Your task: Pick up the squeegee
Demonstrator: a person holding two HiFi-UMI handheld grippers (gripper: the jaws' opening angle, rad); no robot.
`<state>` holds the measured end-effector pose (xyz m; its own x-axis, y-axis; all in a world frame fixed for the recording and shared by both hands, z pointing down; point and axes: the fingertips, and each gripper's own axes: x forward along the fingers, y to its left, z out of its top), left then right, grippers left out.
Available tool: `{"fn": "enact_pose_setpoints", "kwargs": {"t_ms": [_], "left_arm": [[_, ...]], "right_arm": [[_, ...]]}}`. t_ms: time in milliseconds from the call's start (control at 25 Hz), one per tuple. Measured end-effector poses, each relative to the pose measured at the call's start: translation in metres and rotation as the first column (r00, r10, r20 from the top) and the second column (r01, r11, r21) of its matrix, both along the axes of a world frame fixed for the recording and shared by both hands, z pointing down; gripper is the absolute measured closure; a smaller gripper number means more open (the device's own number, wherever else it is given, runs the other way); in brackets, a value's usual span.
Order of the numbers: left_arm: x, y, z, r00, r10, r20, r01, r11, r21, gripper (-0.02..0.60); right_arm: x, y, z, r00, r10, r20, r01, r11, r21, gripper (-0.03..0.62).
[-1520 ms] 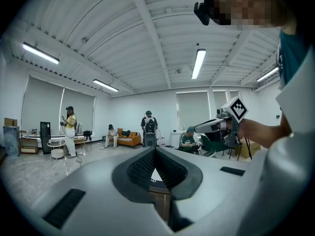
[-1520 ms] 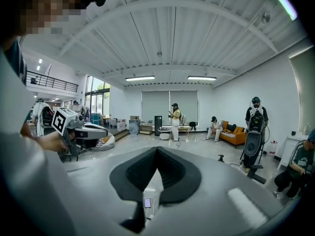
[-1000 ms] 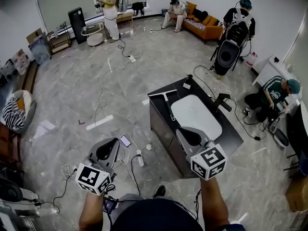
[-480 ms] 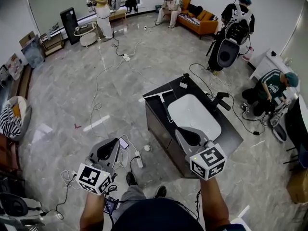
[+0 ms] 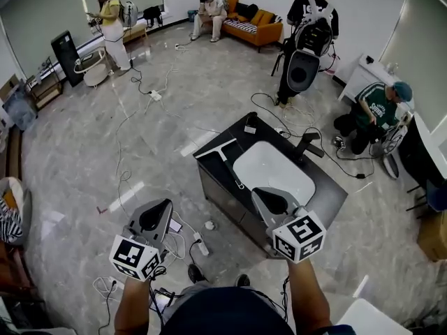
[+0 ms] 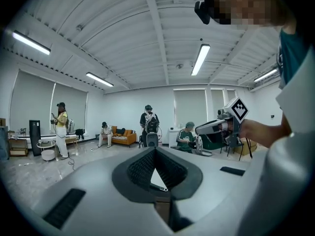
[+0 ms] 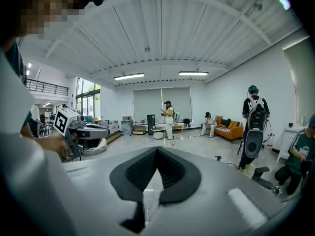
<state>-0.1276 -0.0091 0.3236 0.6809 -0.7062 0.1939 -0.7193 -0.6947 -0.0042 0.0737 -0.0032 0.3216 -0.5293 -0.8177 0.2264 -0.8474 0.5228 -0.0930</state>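
Observation:
The squeegee is pale and T-shaped. It lies on the black counter, left of the white basin, with its blade at the far end. My right gripper hovers over the counter's near edge beside the basin, shut and empty, a hand's length short of the squeegee handle. My left gripper hangs over the floor to the counter's left, also shut with nothing in it. In the left gripper view the right gripper shows at the right. In the right gripper view the left gripper shows at the left.
A black faucet stands at the basin's far side. Cables and a power strip lie on the marble floor by my feet. A person in green sits right of the counter; others stand or sit by the orange sofa.
The view has swung: counter and squeegee have shifted left in the head view. Both grippers stay shut and were carried along, and the right one now sits a little nearer the squeegee.

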Motion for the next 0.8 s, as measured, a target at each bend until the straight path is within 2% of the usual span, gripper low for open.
{"fn": "enact_pose_setpoints", "kwargs": {"t_ms": [480, 800], "left_arm": [[-0.026, -0.067, -0.001, 0.997, 0.079, -0.008, -0.079, 0.997, -0.009, 0.575], [-0.054, -0.096, -0.006, 0.992, 0.128, -0.02, -0.128, 0.992, 0.022, 0.575]], "right_arm": [[-0.026, -0.053, -0.006, 0.997, 0.077, -0.014, -0.077, 0.997, -0.002, 0.585], [-0.049, -0.077, -0.011, 0.992, 0.123, -0.035, -0.123, 0.992, 0.011, 0.585]]}}
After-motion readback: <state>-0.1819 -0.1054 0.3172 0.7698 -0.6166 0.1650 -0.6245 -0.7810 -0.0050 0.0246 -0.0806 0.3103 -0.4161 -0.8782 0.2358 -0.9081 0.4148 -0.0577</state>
